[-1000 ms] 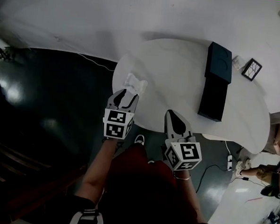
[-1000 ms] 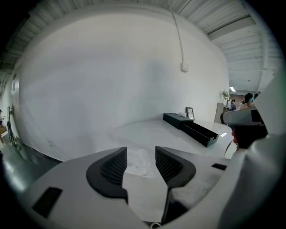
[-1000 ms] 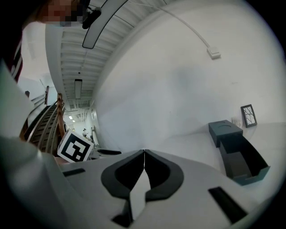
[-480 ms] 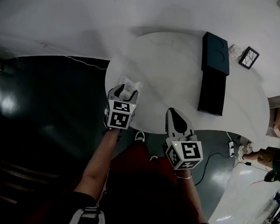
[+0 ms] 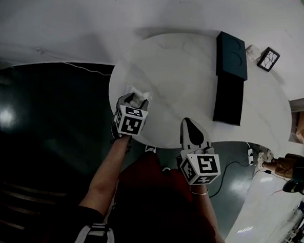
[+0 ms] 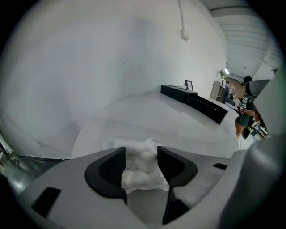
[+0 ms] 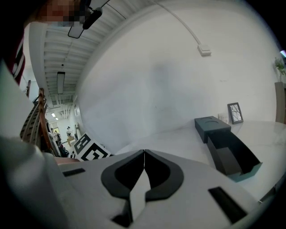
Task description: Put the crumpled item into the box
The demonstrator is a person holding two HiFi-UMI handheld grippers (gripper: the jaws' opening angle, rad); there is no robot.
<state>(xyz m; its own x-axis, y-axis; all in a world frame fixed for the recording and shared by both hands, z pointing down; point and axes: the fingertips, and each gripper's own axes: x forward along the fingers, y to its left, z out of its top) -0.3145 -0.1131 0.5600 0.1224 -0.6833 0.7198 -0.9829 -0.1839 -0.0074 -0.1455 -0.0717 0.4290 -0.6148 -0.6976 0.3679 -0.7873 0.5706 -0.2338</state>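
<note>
- Crumpled white wad (image 6: 139,166) lies on the round white counter (image 5: 180,79), near its left edge, well apart from the box.
- The left tongs (image 6: 141,151) are right at the wad. It sits squarely in the gap between the two dark pads, straight ahead along the tongs' own line.
- The left tongs' jaws stand wide apart, one on each side of the wad. It looks unsqueezed, though whether the pads touch it is unclear.
- The wad is lumpy with no clear long axis, so closing straight in should do.
- The right tongs (image 7: 144,154) are closed tip to tip and hold nothing. They hover by the counter's near edge, farther from the wad.
- The open dark box (image 5: 229,100) lies across the counter to the right, with its lid (image 5: 232,55) just beyond it.
</note>
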